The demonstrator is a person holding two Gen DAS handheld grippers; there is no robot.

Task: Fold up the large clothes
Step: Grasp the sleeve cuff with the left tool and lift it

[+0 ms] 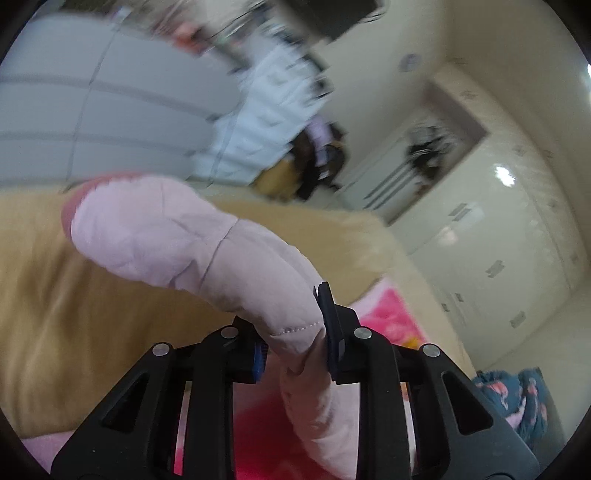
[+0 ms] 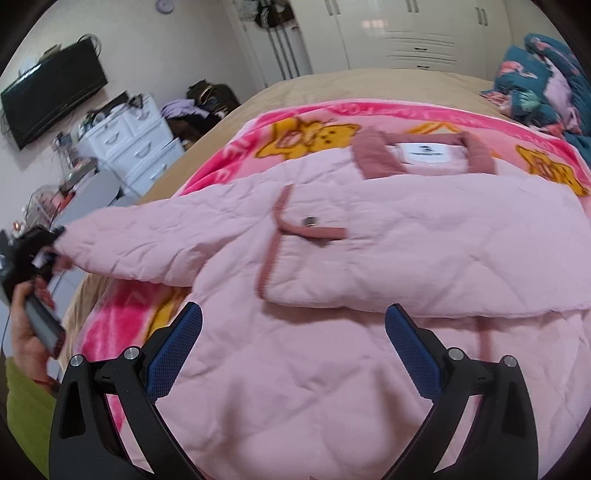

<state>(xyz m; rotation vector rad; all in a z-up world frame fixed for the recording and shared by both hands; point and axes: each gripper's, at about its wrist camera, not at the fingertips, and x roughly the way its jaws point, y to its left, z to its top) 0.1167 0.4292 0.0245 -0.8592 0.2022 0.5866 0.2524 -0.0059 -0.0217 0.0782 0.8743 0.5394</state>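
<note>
A pale pink quilted jacket [image 2: 369, 258] with darker pink trim lies spread on a pink cartoon blanket [image 2: 295, 125] on the bed. My left gripper [image 1: 295, 332] is shut on the end of the jacket's sleeve [image 1: 207, 243] and holds it lifted off the bed; it also shows at the left of the right wrist view [image 2: 40, 243], with the sleeve stretched out to it. My right gripper [image 2: 293, 328] is open and empty, hovering just above the jacket's lower body.
The bed has a tan cover [image 2: 369, 81]. A blue floral bedding heap [image 2: 543, 85] lies at the far right. A white drawer unit [image 2: 129, 144], a wall TV [image 2: 48, 107] and white wardrobes [image 2: 406, 29] stand around the bed.
</note>
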